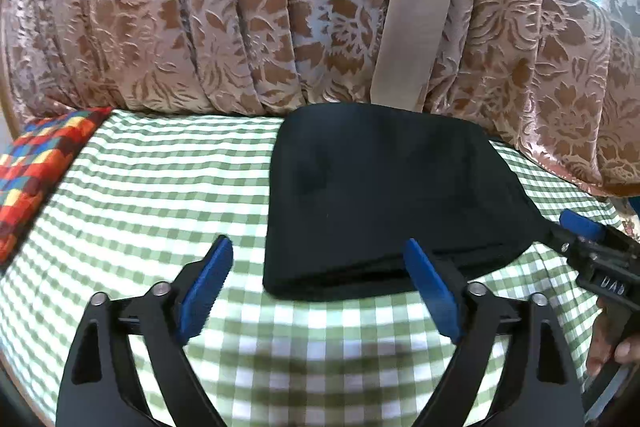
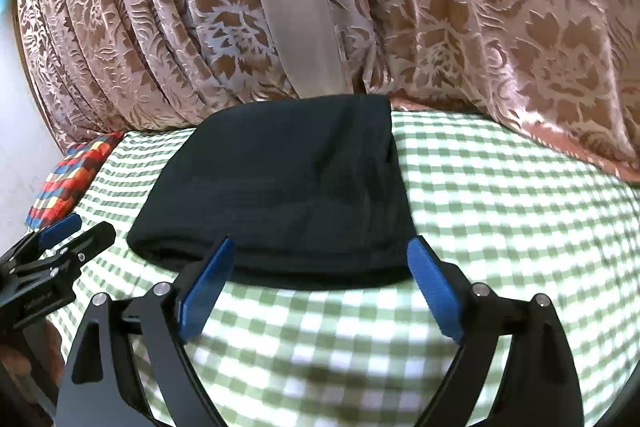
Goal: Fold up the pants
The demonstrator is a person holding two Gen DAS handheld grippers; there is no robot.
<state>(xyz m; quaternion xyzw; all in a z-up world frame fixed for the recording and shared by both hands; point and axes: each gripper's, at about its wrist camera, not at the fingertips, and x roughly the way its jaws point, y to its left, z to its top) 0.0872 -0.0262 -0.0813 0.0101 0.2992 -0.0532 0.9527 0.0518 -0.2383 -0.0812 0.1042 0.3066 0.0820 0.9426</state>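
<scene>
In the left wrist view, the left gripper (image 1: 318,279) stood with its blue pads spread wide and nothing between them, only green-checked bedcover (image 1: 160,179) showing in the gap. The black pants (image 1: 384,195) lay right of centre as a compact folded rectangle on that cover, their near edge just past the right-hand pad and their far edge against the brown floral curtain (image 1: 240,19). A patchwork cushion (image 1: 36,171) sat at the left edge, and the right gripper (image 1: 580,227) reached in from the lower right beside the pants' corner, a hand (image 1: 612,347) visible beneath it. In the right wrist view, the right gripper (image 2: 320,283) was likewise wide open and empty, its pads framing the near folded edge of the pants (image 2: 280,179) without pressing on it; the left gripper (image 2: 60,231) showed at the lower left, clear of the cloth. Judged from the tidy stacked layers and both tools free of the fabric, the last fold looked done and the release made. Next would likely be either drawing both grippers away or, if a smaller bundle were wanted, pinching the two near corners together for another fold.
</scene>
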